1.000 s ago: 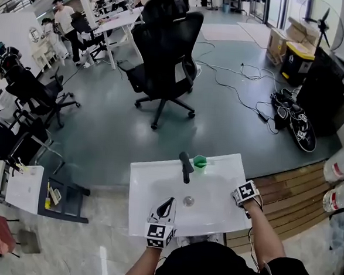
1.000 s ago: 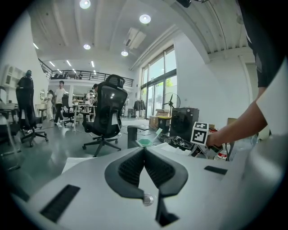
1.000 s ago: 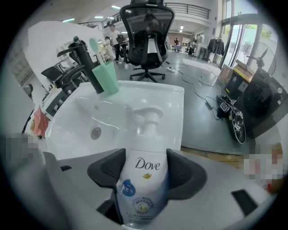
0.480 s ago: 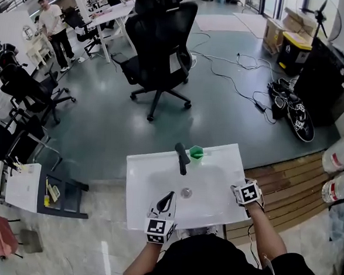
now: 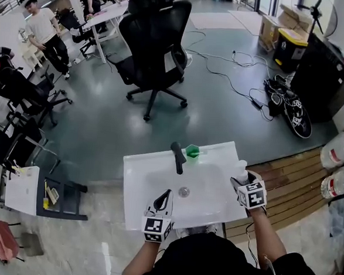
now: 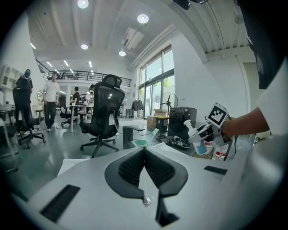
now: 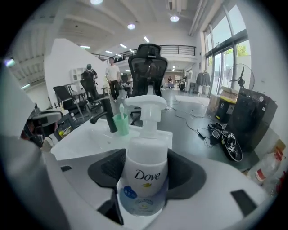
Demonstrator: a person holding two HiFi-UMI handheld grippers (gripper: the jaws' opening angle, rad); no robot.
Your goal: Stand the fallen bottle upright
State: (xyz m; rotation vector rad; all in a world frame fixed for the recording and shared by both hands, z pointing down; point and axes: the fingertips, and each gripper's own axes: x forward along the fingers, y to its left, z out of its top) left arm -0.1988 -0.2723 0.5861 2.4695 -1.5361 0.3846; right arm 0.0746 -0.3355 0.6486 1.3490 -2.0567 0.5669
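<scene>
Over the right rim of the white sink (image 5: 140, 179), in the lower middle of the head view, the right gripper (image 5: 241, 179) is clamped on the white pump bottle (image 5: 241, 166). Only the bottle's pale top shows ahead of the gripper's marker cube (image 5: 254, 194). The right gripper view settles the grip. Both dark pads (image 7: 182, 173) press the sides of the bottle, which fills the centre of the frame with its blue label low and its pump head at the top, the spout pointing right. From the left gripper view, the same bottle sits at the right of the frame in the other claw, tilted with its pump toward the upper left.

Down at the near edge of the sink, lower centre of the head view, the left gripper (image 5: 163, 201) points toward the basin. Its own view shows its two jaws pressed together with nothing between them.

At the far side of the basin stands the black faucet (image 5: 177, 156), and just right of it the green cup (image 5: 192, 151), with a toothbrush in it by the right gripper view. The drain (image 5: 184, 192) lies mid-basin. Beyond, at the top of the frame, a black office chair (image 5: 157, 50) stands on the grey floor, and a person (image 5: 44, 28) is at the upper left.
</scene>
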